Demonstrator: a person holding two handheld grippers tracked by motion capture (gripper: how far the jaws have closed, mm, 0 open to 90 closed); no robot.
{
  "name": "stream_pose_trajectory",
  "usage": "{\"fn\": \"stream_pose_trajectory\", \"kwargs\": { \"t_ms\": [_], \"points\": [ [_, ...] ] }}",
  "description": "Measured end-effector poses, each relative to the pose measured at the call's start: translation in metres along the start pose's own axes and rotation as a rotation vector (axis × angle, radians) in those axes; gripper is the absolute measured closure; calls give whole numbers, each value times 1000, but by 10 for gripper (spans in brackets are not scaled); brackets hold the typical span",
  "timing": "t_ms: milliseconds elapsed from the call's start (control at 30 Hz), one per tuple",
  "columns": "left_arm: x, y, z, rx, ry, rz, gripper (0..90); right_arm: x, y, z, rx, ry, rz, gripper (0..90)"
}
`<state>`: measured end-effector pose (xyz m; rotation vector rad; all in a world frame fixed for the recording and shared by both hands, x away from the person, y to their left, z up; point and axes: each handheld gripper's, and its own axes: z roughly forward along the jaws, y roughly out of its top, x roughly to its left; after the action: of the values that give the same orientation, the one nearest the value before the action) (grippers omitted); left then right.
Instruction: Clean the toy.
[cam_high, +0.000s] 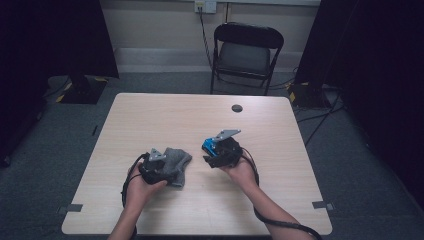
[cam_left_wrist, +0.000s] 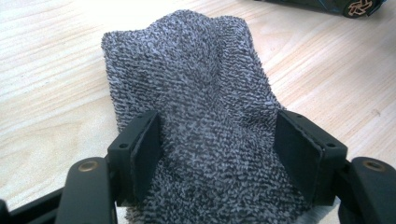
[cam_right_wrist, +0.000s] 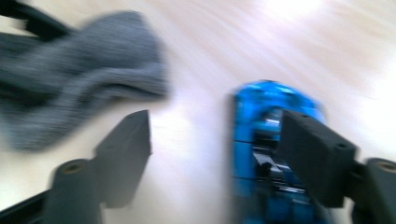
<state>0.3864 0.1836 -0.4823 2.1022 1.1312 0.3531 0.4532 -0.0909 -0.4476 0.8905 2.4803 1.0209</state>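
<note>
Where the left gripper (cam_left_wrist: 217, 144) stands wide at lower frame, the grey cloth (cam_left_wrist: 196, 93) lies between its pads, reaching upward. Right gripper (cam_right_wrist: 219, 140): wide apart, blue toy car (cam_right_wrist: 268, 140) against its right-hand pad, blurred

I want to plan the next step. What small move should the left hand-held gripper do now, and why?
Probably close the left hand-held gripper on the grey cloth. Its jaws stand open on either side of the cloth's raised fold, which lies on the table, so the grip seems ready.

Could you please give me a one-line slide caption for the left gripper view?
Left gripper with open jaws straddling a grey cloth on the wooden table.
</note>
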Motion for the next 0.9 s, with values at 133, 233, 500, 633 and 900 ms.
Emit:
{"fn": "stream_pose_trajectory", "kwargs": {
  "t_ms": [133,233,500,633,900],
  "points": [
    [1,-2,0,-13,-8,-9,315,-21,-4,7,39,-33,53,189],
    [1,-2,1,-15,-10,-10,314,-28,-6,15,55,-11,101,172],
    [1,-3,1,-12,-14,0,303,-31,-10,36,119,-11,106,178],
    [1,-3,1,-12,-14,0,301,-29,-10,40,135,-17,85,188],
    [0,-3,2,-8,-7,13,294,-28,-13,43,151,-28,77,215]
  ]
}}
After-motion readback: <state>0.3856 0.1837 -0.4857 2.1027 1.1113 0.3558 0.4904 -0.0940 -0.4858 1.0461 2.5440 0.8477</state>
